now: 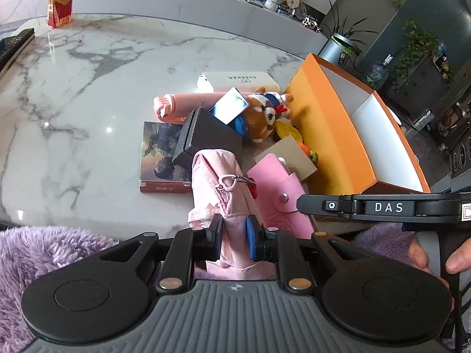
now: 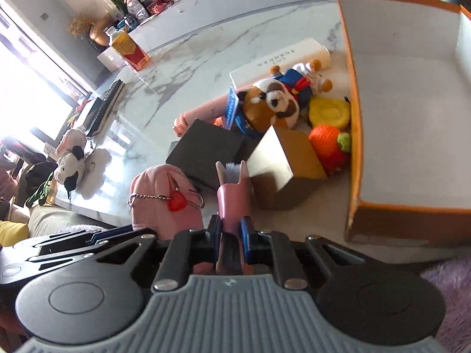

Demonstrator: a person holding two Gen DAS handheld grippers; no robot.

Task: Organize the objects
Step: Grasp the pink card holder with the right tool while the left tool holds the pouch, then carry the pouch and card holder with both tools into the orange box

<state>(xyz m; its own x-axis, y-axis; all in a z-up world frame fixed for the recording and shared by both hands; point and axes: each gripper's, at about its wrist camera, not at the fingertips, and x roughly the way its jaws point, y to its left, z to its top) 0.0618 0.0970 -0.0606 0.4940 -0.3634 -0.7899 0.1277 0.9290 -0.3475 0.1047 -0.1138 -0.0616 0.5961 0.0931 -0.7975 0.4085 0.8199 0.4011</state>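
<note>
My left gripper point(image 1: 234, 232) is shut on the lower end of a pale pink zip pouch point(image 1: 212, 176) with a red heart charm; the pouch also shows in the right wrist view point(image 2: 164, 194). My right gripper point(image 2: 232, 229) is shut on a pink snap wallet point(image 2: 234, 197), seen edge-on with white cards showing at its top. From the left wrist view the wallet point(image 1: 279, 206) lies just right of the pouch, and the right gripper point(image 1: 306, 204) reaches it from the right. An open orange box point(image 1: 332, 135) with a white inside point(image 2: 412, 123) stands to the right.
On the marble table point(image 1: 117, 88) lie a plush dog point(image 1: 259, 117), a black box point(image 1: 212, 138), a brown box point(image 1: 291, 153), a book point(image 1: 159, 158), a white box point(image 1: 235, 81) and a pink tube point(image 1: 182, 103). Yellow point(image 2: 328, 111) and orange point(image 2: 326, 144) toys sit against the box wall. A bottle point(image 1: 60, 3) stands far left.
</note>
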